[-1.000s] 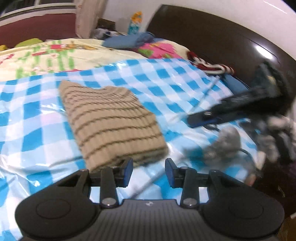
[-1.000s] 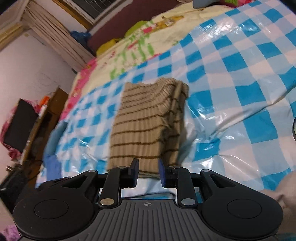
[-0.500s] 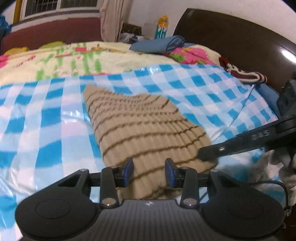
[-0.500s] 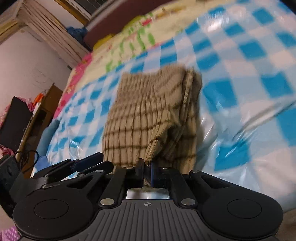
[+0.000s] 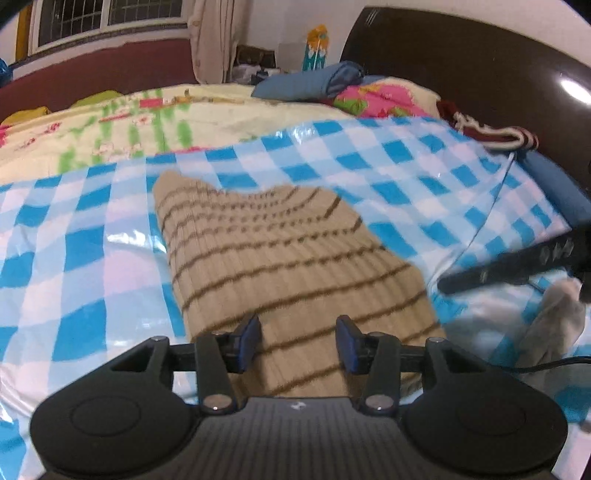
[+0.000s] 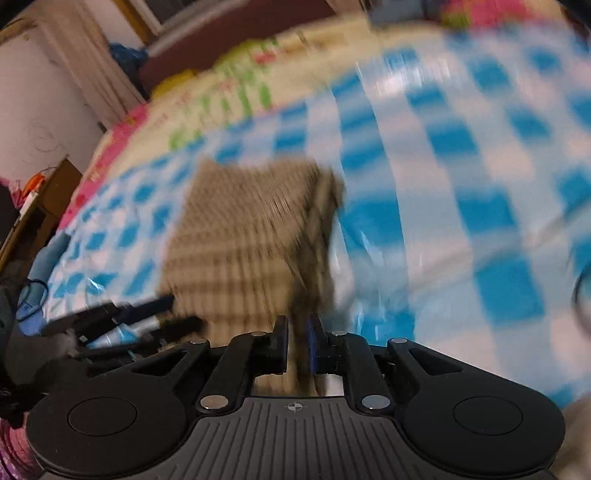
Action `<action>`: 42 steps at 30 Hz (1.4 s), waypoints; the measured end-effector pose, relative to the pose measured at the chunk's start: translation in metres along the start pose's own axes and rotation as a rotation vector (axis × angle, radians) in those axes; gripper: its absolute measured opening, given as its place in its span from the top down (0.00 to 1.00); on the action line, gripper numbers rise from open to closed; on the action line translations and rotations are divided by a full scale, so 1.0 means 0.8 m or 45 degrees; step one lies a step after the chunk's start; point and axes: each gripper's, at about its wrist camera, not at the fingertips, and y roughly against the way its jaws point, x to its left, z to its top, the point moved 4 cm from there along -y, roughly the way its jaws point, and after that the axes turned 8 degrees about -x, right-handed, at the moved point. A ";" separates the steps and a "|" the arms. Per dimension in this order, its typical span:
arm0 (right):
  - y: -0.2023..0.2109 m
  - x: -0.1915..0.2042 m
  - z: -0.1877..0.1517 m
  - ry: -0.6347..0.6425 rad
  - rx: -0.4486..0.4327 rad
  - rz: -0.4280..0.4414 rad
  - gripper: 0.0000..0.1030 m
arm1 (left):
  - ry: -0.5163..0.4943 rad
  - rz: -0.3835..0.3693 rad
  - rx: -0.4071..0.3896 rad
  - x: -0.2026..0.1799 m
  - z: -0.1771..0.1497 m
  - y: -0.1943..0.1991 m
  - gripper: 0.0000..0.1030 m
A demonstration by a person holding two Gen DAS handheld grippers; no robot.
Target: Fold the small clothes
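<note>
Blue-and-white checked plastic sheet (image 5: 92,258) over bed, carrying folded tan ribbed knit with brown stripes (image 5: 280,258). Mid-fold, likely: right tongs (image 6: 298,341) clenched on knit's near edge; left tongs (image 5: 298,341) released, just above. Next: carry edge across, flatten.

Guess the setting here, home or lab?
Most likely a home bedroom. The striped knit garment lies on a bed under a blue checked plastic sheet, with a dark wooden headboard, floral bedding and a curtained window behind.
</note>
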 end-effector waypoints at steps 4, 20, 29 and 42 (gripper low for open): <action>-0.018 0.039 0.033 0.082 -0.110 0.041 0.81 | 0.006 0.060 -0.043 0.007 0.020 -0.006 0.52; -0.062 0.056 -0.032 0.051 0.025 -0.039 0.58 | -0.073 0.293 0.148 -0.012 -0.013 -0.018 0.47; -0.040 0.062 -0.029 0.068 -0.013 -0.106 0.58 | 0.014 0.295 0.171 -0.008 -0.006 -0.008 0.44; 0.017 0.082 -0.070 0.058 -0.066 -0.119 0.54 | 0.022 0.394 0.099 -0.017 -0.017 0.059 0.24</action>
